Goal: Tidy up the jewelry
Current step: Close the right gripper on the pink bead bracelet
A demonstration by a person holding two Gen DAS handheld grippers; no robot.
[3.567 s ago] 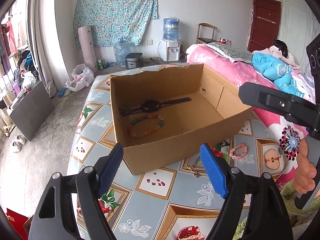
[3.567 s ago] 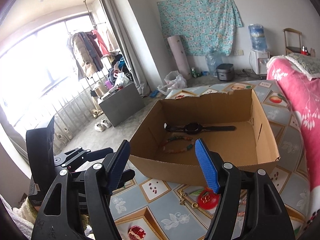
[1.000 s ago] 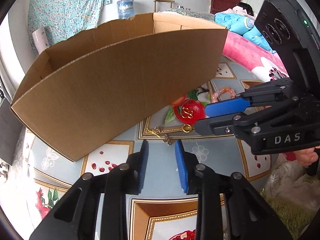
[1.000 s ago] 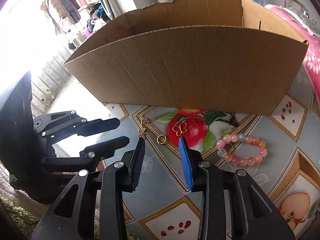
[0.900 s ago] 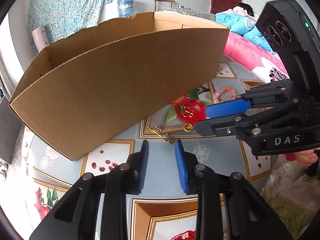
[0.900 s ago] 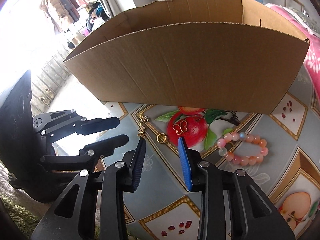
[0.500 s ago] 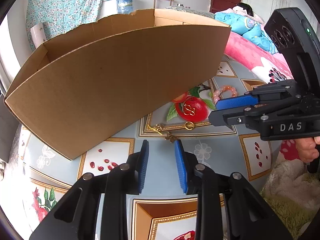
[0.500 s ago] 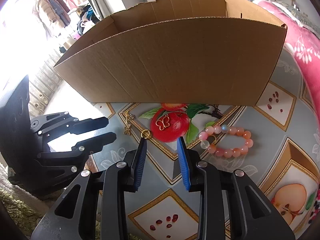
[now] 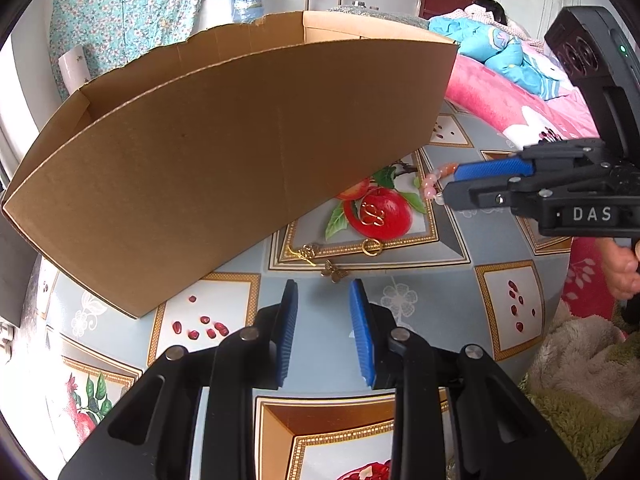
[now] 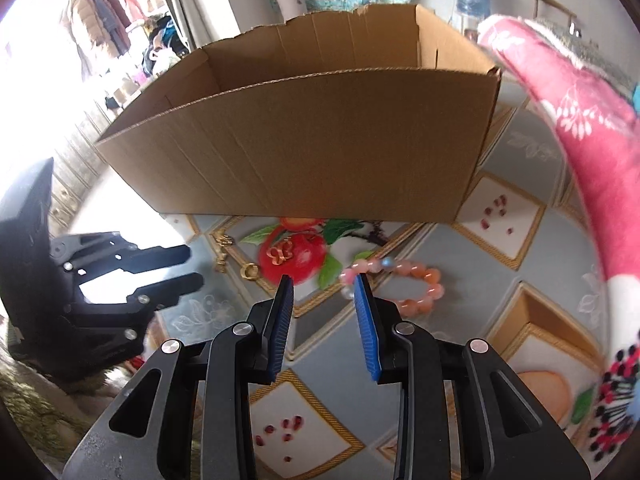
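**mika:** Jewelry update? Where's everything sitting?

**jo:** Box (image 10: 320, 148) is on the fruit-print cloth (image 9: 420, 320). In front of it: pink bracelet (image 10: 404, 286), gold ring (image 9: 372, 247), butterfly charm (image 9: 335, 271), all loose on the cloth.

**mika:** Grippers?

**jo:** Left gripper (image 9: 323, 332) has its jaws a bit apart, nothing held, just short of the charm. Right gripper (image 10: 325, 322) is parted too, empty, tips right at the bracelet's left end.

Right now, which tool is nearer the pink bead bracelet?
Right. The right tool has a pad beside the pink bead bracelet; the left tool sits by the gold pieces.
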